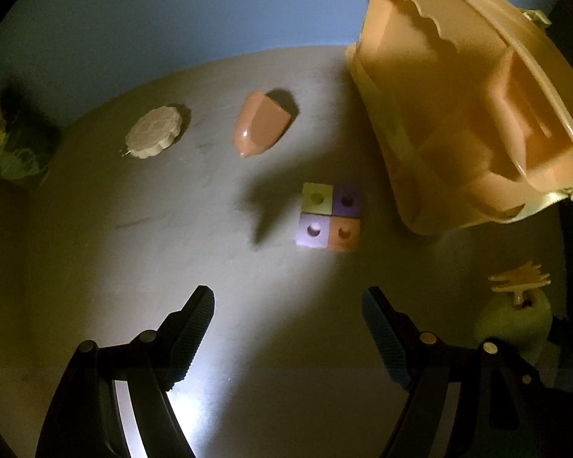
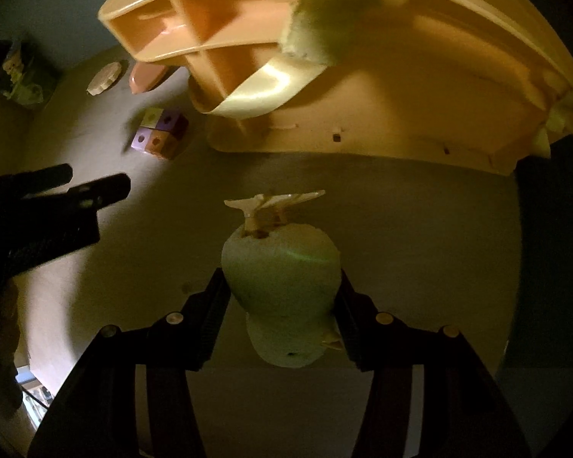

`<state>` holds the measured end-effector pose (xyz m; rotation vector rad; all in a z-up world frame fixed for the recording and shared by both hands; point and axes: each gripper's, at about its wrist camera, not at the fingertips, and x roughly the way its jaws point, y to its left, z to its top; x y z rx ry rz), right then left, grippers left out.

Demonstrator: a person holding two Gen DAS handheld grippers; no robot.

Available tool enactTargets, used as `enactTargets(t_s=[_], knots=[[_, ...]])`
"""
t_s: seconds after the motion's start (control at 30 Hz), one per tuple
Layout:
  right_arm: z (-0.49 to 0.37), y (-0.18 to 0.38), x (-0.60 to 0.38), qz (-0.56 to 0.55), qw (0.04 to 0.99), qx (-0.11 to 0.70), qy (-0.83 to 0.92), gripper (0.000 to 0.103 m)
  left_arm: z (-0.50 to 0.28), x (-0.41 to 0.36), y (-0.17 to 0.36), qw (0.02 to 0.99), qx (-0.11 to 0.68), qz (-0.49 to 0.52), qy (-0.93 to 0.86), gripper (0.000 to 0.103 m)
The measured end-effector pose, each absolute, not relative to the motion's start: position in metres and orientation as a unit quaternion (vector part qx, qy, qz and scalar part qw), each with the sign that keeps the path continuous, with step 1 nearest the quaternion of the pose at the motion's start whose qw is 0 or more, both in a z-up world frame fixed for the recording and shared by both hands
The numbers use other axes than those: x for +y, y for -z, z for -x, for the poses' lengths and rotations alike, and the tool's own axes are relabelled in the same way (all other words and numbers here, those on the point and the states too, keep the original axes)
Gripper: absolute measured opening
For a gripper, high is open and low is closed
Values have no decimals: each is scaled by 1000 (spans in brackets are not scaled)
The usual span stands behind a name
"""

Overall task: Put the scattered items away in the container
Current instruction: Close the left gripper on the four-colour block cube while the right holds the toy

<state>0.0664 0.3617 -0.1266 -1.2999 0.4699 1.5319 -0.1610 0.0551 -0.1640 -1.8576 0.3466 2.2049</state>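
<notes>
My right gripper (image 2: 282, 286) is shut on a pale green pear-shaped toy (image 2: 282, 267) with a cream leaf top, held in front of the peach plastic organizer container (image 2: 363, 122). The toy also shows in the left wrist view (image 1: 515, 316) at lower right. My left gripper (image 1: 288, 313) is open and empty above the table, short of a four-colour block of cubes (image 1: 330, 215). A peach boat-shaped piece (image 1: 261, 124) and a cream scalloped disc (image 1: 154, 131) lie farther back. The container (image 1: 458, 114) stands at the right.
A green patterned package (image 1: 7, 145) sits at the far left table edge. The grey tabletop (image 1: 133, 248) is lit in the middle and dark at its edges. A blue wall rises behind the table.
</notes>
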Motion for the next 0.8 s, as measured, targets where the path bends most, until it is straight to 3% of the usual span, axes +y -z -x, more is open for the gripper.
enactTargets(t_s=[0.8], knots=[[-82, 121, 398, 534, 509, 214, -640, 50, 184, 68, 174, 124, 136, 618, -764, 76]])
